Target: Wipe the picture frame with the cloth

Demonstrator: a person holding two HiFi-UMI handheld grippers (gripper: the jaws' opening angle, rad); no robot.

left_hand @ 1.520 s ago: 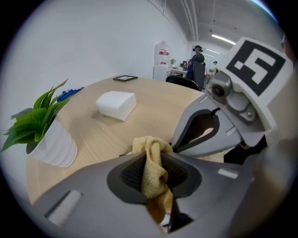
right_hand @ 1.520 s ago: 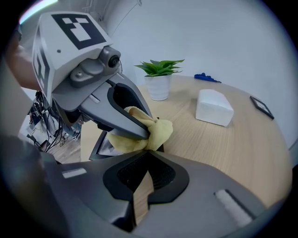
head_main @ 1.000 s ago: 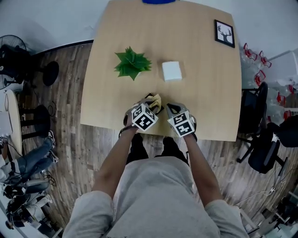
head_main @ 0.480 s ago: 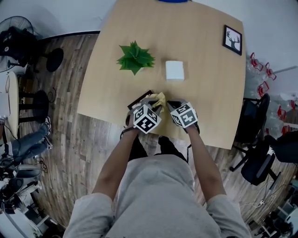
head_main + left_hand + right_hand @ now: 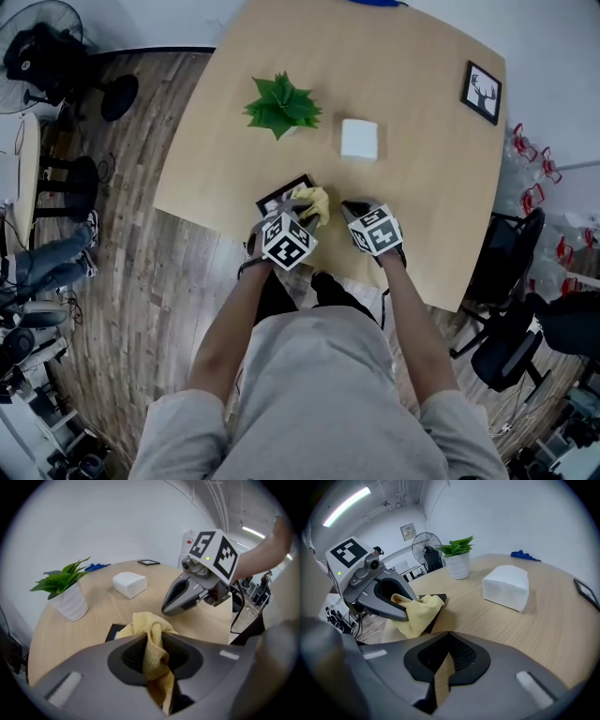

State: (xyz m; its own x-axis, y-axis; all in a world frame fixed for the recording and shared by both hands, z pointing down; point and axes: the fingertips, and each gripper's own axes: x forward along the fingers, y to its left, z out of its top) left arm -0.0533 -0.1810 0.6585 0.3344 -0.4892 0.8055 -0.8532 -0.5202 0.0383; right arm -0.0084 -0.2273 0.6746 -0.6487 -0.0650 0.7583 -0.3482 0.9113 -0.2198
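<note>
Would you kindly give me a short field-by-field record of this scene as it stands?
left gripper: shut on yellow cloth, held over the black picture frame
right gripper: shut, empty, beside the left one
black picture frame: flat near the wooden table's near edge
elsewhere on table: potted plant, white block, deer picture at far right corner

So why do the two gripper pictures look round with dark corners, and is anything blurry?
Left gripper view: fisheye lens, hence black corners and a bowed table; nothing badly blurred. Right gripper view: same round frame, plus a ceiling light glaring top left. Head view: wide-angle too, evenly lit, only faint shadows.
</note>
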